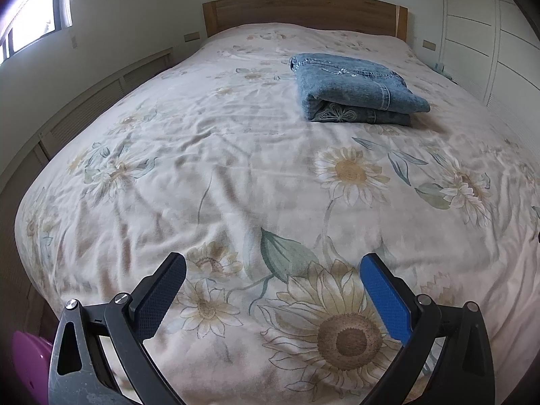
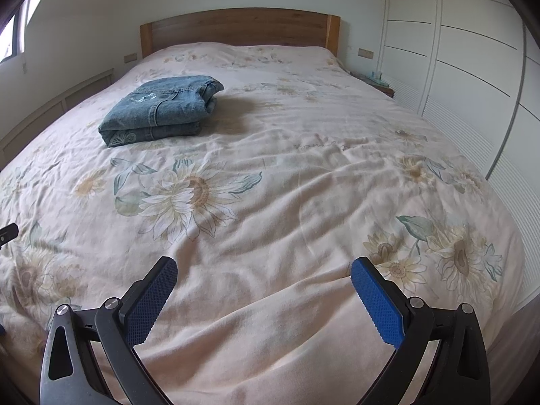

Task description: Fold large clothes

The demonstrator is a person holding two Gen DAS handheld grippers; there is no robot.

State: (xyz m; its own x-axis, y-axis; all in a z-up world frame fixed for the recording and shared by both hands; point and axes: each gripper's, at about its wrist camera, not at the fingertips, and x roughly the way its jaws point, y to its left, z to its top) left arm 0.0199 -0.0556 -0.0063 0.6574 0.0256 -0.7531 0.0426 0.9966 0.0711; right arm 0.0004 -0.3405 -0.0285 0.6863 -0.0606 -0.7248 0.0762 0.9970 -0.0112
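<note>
A pair of blue jeans [image 1: 354,87] lies folded into a thick block on the far half of the bed, with an embroidered butterfly on its near edge. In the right wrist view the same folded jeans [image 2: 162,111] sit at the upper left. My left gripper [image 1: 273,263] hovers open above the near end of the bed, nothing between its blue pads. My right gripper [image 2: 263,266] is also open and empty, well short of the jeans. A dark tip of the left gripper [image 2: 8,231] shows at the left edge of the right wrist view.
The bed carries a pale sunflower-print cover [image 1: 236,175] with a wooden headboard [image 1: 303,10] at the far end. White slatted wardrobe doors [image 2: 472,84] stand along the right side. A window [image 1: 30,23] and low panelling run along the left. A purple object [image 1: 27,364] sits at the lower left.
</note>
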